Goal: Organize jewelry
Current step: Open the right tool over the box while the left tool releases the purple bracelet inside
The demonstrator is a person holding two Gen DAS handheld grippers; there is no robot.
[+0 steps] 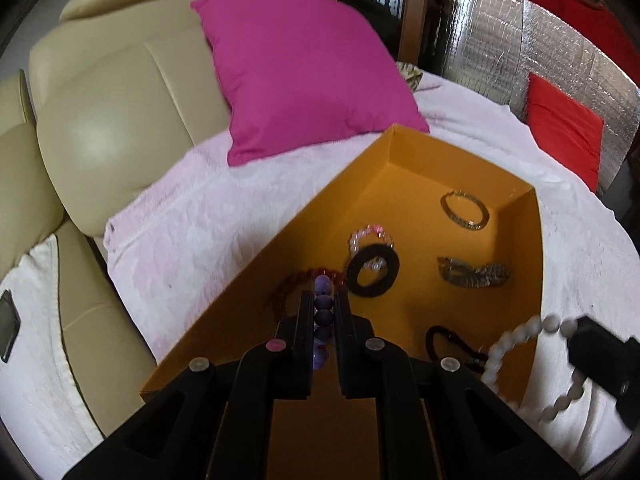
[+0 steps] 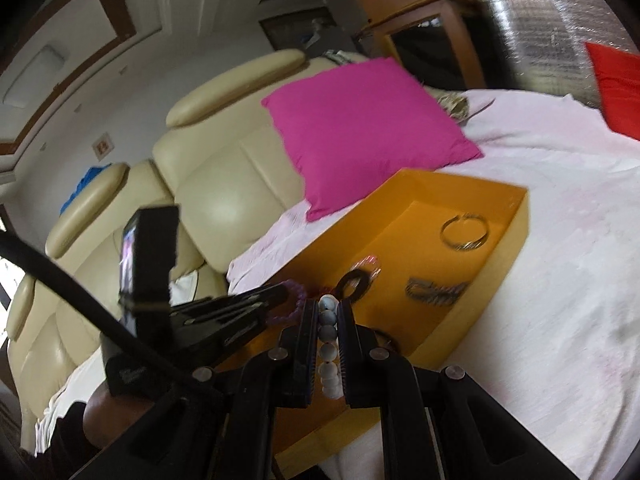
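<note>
1. The left gripper [image 1: 323, 300] fills the lower middle of the left wrist view, its two black fingers drawn nearly together on a purple round-bead bracelet [image 1: 323, 312]. The beads run in a line up the narrow gap between the fingers, the topmost one standing just past the tips.

2. The right gripper [image 2: 328, 308] sits at the lower middle of the right wrist view, likewise almost closed, pinching a white round-bead bracelet [image 2: 328, 344] whose beads stack in a column between its fingers.

3. In the left wrist view that white bracelet hangs as a loop at the lower right, over the right wall of the open orange cardboard box [image 1: 280, 248], which rests on a pale pink blanket [image 1: 200, 216].

4. On the box floor, ahead of the left gripper's tips:
   - a dark red bead bracelet [image 1: 292, 284], just behind the tips and partly hidden by them;
   - a black ring-shaped hair band [image 1: 373, 270], right of centre, lying over a clear-and-pink bead bracelet [image 1: 370, 236];
   - a gold metal bangle [image 1: 465, 210] near the far right corner;
   - a patterned grey clip-like piece [image 1: 474, 272], towards the right wall;
   - a black cord loop [image 1: 448, 342] at the lower right.

5. A magenta square cushion [image 1: 304, 72] leans on a cream leather sofa [image 1: 112, 120] in the upper half of the frame.
</note>
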